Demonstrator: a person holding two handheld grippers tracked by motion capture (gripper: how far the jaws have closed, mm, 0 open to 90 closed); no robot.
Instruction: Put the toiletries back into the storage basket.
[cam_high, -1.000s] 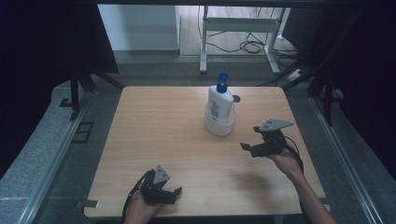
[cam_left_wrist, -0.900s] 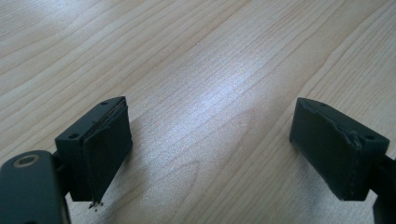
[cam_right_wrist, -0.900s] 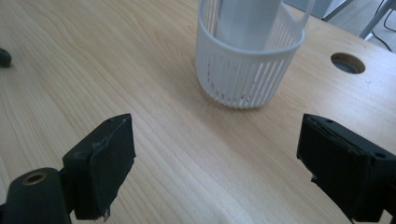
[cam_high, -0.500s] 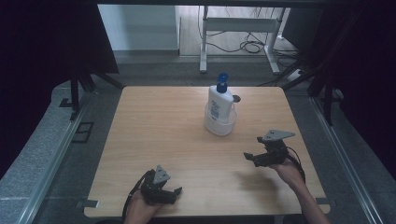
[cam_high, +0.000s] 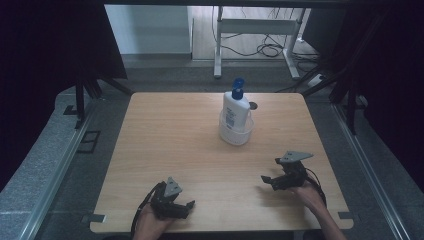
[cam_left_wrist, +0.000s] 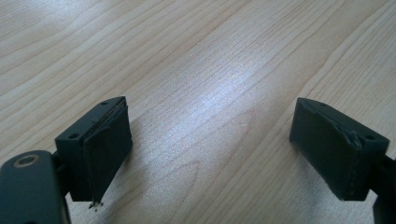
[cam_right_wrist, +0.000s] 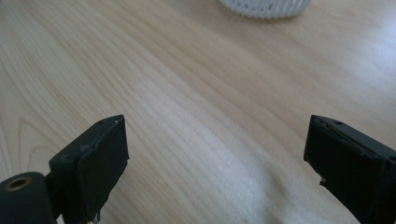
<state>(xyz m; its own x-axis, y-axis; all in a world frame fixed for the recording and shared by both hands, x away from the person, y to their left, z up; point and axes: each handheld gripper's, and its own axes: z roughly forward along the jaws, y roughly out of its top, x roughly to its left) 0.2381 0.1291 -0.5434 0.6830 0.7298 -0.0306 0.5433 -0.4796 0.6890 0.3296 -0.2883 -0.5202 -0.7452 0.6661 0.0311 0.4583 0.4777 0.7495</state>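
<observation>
A white bottle (cam_high: 235, 112) with a blue pump top stands upright in a low white ribbed tub (cam_high: 236, 135) at the middle rear of the wooden table (cam_high: 165, 140). My left gripper (cam_high: 188, 205) rests open near the front edge at the left, with bare wood between its jaws (cam_left_wrist: 210, 135). My right gripper (cam_high: 266, 179) hovers low at the front right, pointing left. It is open and its jaws have just been opening, with nothing between them (cam_right_wrist: 215, 149). The tub's base (cam_right_wrist: 266, 7) shows at the top of the right gripper view, well ahead of the jaws.
A small dark round spot (cam_high: 252, 105) marks the table beside the bottle. Beyond the far edge stand a white desk frame (cam_high: 218, 50) and floor cables (cam_high: 265, 50). Dark curtains hang on both sides. Metal rails (cam_high: 55, 175) run along the floor by the table.
My right gripper has sunk toward the tabletop and drawn back toward the front edge. The left gripper and the bottle have stayed put.
</observation>
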